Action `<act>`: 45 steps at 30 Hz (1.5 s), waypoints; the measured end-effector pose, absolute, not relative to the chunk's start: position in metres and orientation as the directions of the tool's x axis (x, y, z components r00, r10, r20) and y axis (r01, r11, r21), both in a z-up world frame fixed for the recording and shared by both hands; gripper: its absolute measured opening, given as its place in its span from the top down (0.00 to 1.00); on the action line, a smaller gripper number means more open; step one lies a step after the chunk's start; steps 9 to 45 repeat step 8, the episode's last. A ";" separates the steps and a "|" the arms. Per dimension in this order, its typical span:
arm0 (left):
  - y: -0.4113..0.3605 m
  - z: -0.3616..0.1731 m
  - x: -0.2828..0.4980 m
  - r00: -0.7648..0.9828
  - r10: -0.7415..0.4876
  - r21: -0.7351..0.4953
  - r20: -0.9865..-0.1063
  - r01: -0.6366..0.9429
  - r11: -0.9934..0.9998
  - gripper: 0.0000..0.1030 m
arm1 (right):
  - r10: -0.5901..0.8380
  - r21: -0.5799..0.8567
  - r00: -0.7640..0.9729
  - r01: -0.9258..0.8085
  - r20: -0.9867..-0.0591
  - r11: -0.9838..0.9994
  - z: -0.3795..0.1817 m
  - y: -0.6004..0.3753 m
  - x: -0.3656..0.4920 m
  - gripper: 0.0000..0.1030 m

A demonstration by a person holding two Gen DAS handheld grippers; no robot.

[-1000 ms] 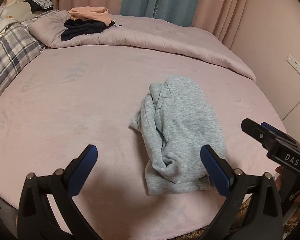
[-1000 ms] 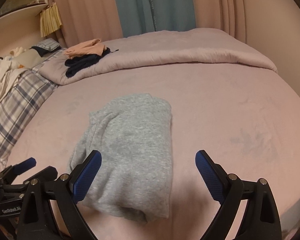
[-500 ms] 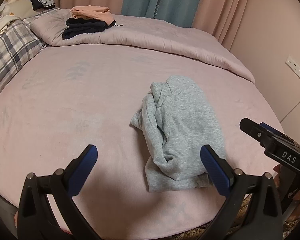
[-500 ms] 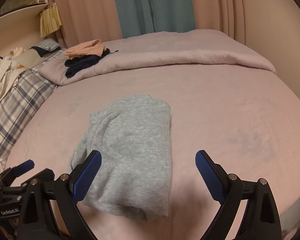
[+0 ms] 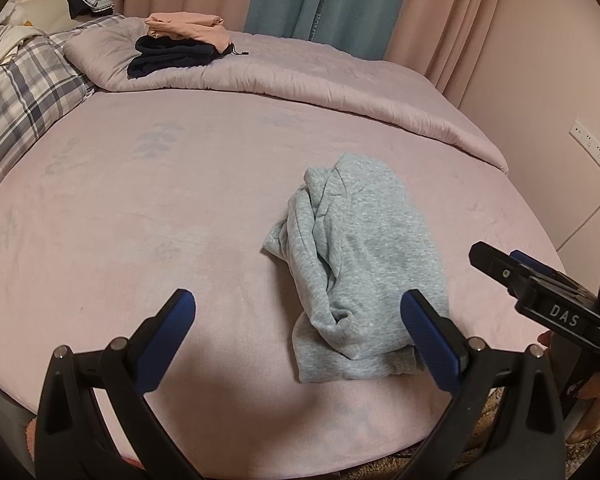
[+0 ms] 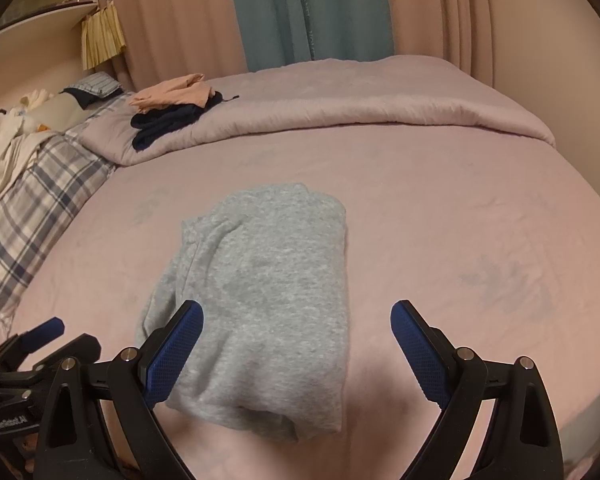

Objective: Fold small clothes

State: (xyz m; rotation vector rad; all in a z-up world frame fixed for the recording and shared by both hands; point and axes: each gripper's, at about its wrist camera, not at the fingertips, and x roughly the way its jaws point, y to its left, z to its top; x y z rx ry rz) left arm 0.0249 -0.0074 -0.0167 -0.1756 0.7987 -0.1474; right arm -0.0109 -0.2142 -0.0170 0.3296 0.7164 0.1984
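Grey garment [image 5: 360, 264] observed folded, laid on pink bed sheet [image 5: 160, 208] near front edge. Left gripper [image 5: 300, 320] and right gripper [image 6: 296, 324] held above it, jaws spread wide, nothing gripped. 2 folded garments [image 5: 180, 42] stacked on duvet.

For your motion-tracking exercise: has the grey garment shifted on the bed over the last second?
No. In both views the grey garment keeps its shape and its spot on the pink sheet, below the folded duvet's edge; only slight camera drift shows.
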 end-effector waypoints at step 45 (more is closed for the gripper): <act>-0.005 -0.015 0.024 0.689 -0.197 -0.216 -0.697 0.060 0.975 0.01 | 0.288 0.357 0.736 -0.067 -0.613 0.932 -0.016 -0.210 -0.011 0.09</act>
